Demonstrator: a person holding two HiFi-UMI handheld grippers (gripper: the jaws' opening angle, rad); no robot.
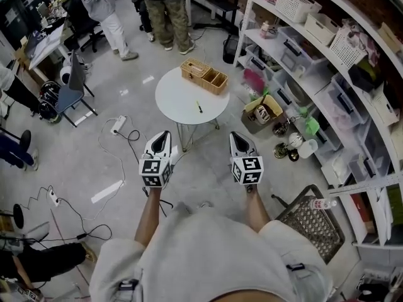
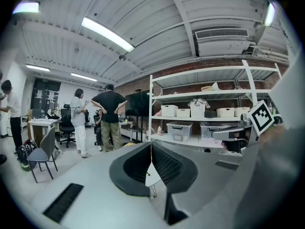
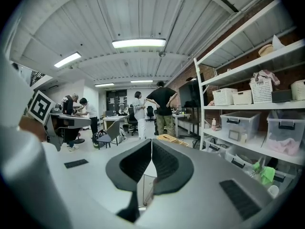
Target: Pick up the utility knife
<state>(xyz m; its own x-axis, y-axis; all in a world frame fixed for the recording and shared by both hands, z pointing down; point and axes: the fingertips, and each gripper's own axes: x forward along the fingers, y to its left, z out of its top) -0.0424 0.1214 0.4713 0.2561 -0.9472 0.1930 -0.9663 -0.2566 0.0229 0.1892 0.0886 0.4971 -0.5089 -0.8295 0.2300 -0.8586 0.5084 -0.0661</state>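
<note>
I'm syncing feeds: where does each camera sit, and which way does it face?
Head view: on the person's head, looking down at the round table; forearms, left hand-held gripper and right hand-held gripper show.
Left gripper view: rides the left one, facing the shelves along shut jaws.
Right gripper view: rides the right one, same heading, jaws shut.
Shared: both gripper views show shelves and standing people.

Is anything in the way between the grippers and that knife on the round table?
Nothing visible. The knife lies in the open on the table; the basket sits beyond it. The left gripper and right gripper hang short of the table.
</note>
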